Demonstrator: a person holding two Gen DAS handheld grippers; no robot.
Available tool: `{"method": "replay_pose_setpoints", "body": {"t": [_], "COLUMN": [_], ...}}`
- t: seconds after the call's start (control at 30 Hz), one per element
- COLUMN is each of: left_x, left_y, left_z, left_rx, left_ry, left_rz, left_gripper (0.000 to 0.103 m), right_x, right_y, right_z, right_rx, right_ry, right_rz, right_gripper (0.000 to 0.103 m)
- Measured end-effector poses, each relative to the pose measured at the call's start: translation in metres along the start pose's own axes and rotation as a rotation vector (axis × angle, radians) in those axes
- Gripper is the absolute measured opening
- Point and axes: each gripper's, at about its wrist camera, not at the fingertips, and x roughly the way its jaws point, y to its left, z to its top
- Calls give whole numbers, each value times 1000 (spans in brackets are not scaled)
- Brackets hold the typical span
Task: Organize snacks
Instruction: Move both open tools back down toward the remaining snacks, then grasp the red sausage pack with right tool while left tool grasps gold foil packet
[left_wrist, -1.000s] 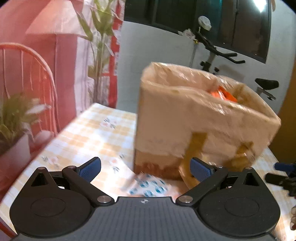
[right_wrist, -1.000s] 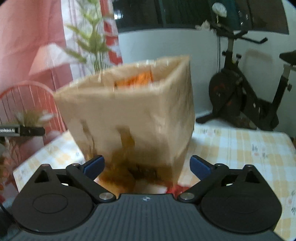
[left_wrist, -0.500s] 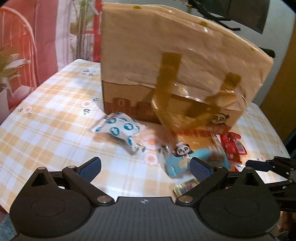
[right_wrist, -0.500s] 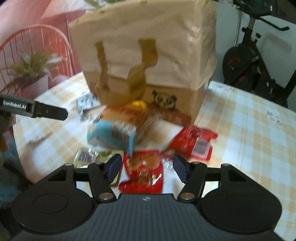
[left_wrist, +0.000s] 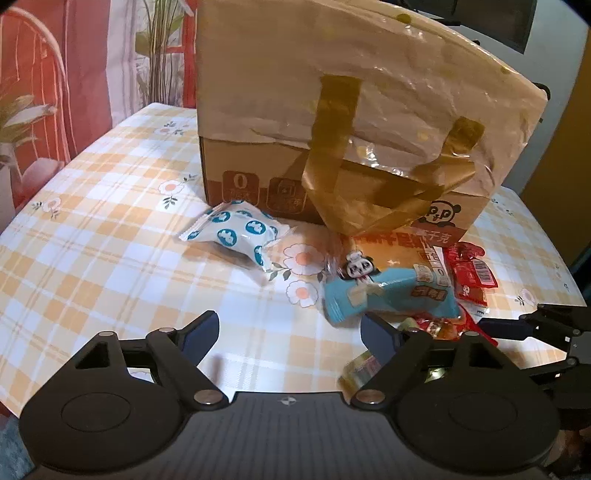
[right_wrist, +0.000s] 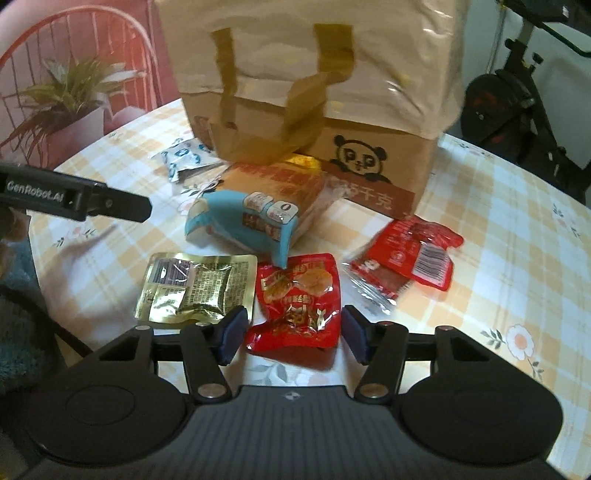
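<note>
My right gripper (right_wrist: 291, 334) has its jaws closing around the near end of a red snack pouch (right_wrist: 297, 301); the pouch lies between them, but I see a gap on each side, so the pads are not pressing it. That gripper tilts steeply down toward the tabletop (right_wrist: 498, 258). Just left of the pouch lies a gold foil packet (right_wrist: 199, 286), and to its right a red packet with a barcode (right_wrist: 406, 258). Beyond them a blue snack pack (right_wrist: 243, 225) leans on a larger orange-labelled bag (right_wrist: 280, 188).

My left gripper (left_wrist: 290, 334) also has its jaws closing, still well apart, with only bare checked cloth between them and nothing gripped. It too points down at an angle. Its right finger sits just in front of the blue snack pack. Further out, nearer the middle of the tabletop, a white packet with blue dots (left_wrist: 236, 232) lies alone.

Behind everything stands a cardboard box (left_wrist: 461, 218) with a panda print, draped in a tan tote bag (left_wrist: 369, 92) whose handles hang down the front.
</note>
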Motion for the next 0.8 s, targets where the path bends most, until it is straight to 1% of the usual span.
{"method": "replay_pose_setpoints", "body": {"t": [0.13,0.3,0.37,0.4,0.57,0.67,0.77,0.8], "left_x": [3,7,8,9,8,11,18,18], "left_y": [2,-1,-4,-7,-22,-35,-45,-49], "left_z": [-3,-10,-13,-14,-17,-23,-31,-33], "left_rx": [-5,23,37,44,101,164,216,239], "left_ry": [19,34,42,45,49,76,107,100], "left_rz": [-20,-62,-76,-86,-138,-159,-167,-158], "left_gripper": [81,77,77,77,78,78,78,79], "right_x": [6,11,10,9,5,3,1,0], "right_y": [10,26,28,28,14,4,-5,-8], "right_z": [6,9,8,8,6,5,2,0], "right_rx": [-15,-51,-64,-64,-14,23,69,83], "right_ry": [7,-8,-22,-30,-37,-41,-48,-51], "right_rz": [18,49,38,33,-10,-33,-45,-44], "right_gripper": [59,59,54,47,47,47,47,47]}}
